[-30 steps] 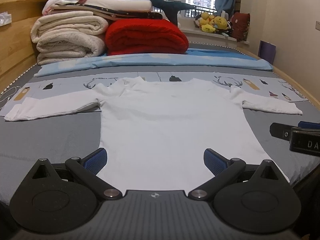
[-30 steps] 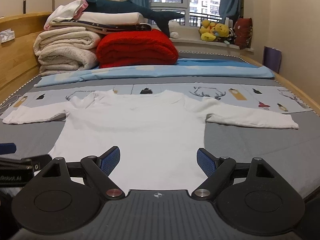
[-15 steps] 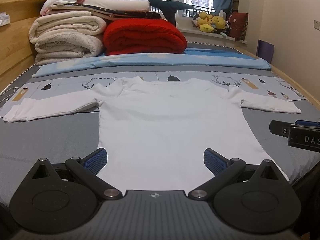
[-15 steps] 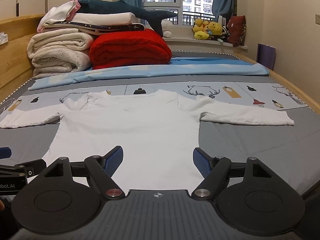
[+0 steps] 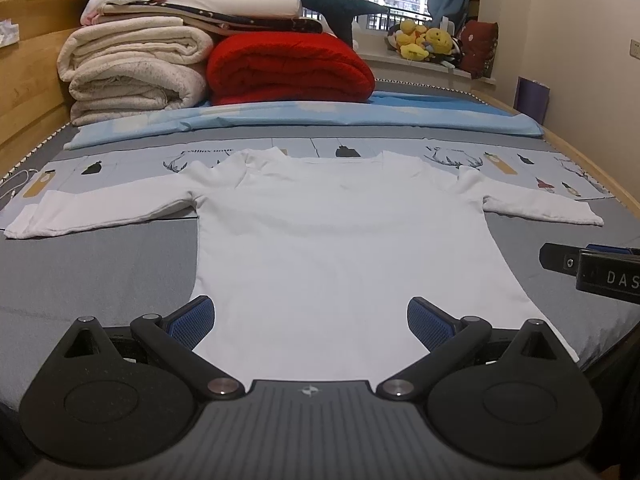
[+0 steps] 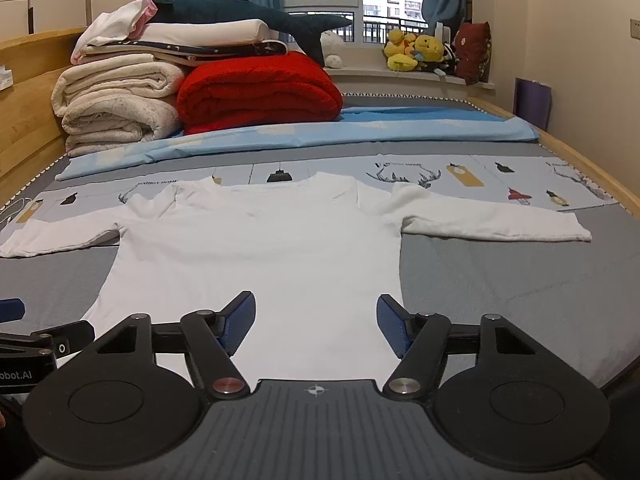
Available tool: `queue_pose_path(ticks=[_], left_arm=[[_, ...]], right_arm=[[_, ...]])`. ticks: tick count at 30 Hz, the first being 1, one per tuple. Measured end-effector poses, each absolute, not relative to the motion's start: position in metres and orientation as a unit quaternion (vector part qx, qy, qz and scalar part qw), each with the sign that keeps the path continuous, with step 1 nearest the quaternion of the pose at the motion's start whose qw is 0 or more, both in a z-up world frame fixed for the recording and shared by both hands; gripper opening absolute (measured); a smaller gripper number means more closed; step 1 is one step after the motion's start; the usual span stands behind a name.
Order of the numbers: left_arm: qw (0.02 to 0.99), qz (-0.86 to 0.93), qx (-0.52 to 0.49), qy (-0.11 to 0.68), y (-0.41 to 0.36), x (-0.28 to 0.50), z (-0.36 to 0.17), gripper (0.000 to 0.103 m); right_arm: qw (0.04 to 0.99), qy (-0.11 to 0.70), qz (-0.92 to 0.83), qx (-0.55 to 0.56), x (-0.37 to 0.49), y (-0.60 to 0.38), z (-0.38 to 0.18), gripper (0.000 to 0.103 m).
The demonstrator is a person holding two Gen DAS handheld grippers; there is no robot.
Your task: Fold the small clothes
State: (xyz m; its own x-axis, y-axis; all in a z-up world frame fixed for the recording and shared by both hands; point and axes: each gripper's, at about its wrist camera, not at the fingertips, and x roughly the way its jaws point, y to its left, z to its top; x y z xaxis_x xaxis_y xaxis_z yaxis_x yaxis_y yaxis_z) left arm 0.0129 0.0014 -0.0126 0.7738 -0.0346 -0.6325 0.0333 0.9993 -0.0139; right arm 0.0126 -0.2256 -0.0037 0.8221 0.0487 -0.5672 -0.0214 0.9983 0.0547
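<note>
Lying flat on the bed, a white long-sleeved shirt is spread face-up with both sleeves stretched out to the sides and its neckline toward the far end. Its hem reaches the near edge of the bed, close to both tools.

Left tool: fingers spread wide apart, nothing between them. It sits at the shirt's hem, its blue pads framing the lower body of the garment. Contact with the cloth cannot be confirmed.

Right tool: fingers likewise apart and holding nothing, positioned over the hem toward the shirt's right side. Its right pad lines up with the garment's right edge. In the left wrist view, the right tool's side shows at the frame's right edge, beside the shirt.

Bedding: grey cover with a printed light panel beneath the shirt's shoulders, and a blue sheet behind it.

Far end of bed: folded cream blankets beside a folded red blanket, with more folded linens and a dark plush shark stacked on top. Yellow plush toys sit on the window ledge.
</note>
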Motion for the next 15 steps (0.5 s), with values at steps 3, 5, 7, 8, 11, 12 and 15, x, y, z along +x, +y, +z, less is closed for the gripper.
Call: queue_pose_path(ticks=[3, 5, 7, 8, 11, 12, 15], left_arm=[[0.940, -0.020, -0.003, 0.339, 0.002, 0.014, -0.014, 0.097], [0.938, -0.019, -0.010, 0.347, 0.007, 0.017, -0.016, 0.071], [0.933, -0.018, -0.022, 0.359, 0.016, 0.022, -0.019, 0.052], [0.929, -0.018, -0.035, 0.367, 0.022, 0.025, -0.021, 0.044], [0.916, -0.015, -0.050, 0.398, 0.045, 0.042, -0.029, 0.042], [0.911, -0.013, -0.050, 0.408, 0.053, 0.049, -0.033, 0.042], [0.893, 0.017, -0.075, 0.444, 0.088, 0.070, -0.048, 0.042]], right_arm=[[0.953, 0.302, 0.020, 0.026, 0.015, -0.227, -0.005, 0.059], [0.950, 0.310, 0.018, 0.032, 0.018, -0.228, -0.007, 0.051], [0.945, 0.324, 0.001, 0.049, 0.024, -0.235, -0.012, 0.045], [0.942, 0.331, -0.008, 0.057, 0.028, -0.238, -0.015, 0.044], [0.929, 0.362, -0.029, 0.069, 0.044, -0.253, -0.028, 0.044], [0.926, 0.370, -0.039, 0.068, 0.049, -0.259, -0.033, 0.044], [0.911, 0.401, -0.065, 0.066, 0.066, -0.280, -0.053, 0.044]])
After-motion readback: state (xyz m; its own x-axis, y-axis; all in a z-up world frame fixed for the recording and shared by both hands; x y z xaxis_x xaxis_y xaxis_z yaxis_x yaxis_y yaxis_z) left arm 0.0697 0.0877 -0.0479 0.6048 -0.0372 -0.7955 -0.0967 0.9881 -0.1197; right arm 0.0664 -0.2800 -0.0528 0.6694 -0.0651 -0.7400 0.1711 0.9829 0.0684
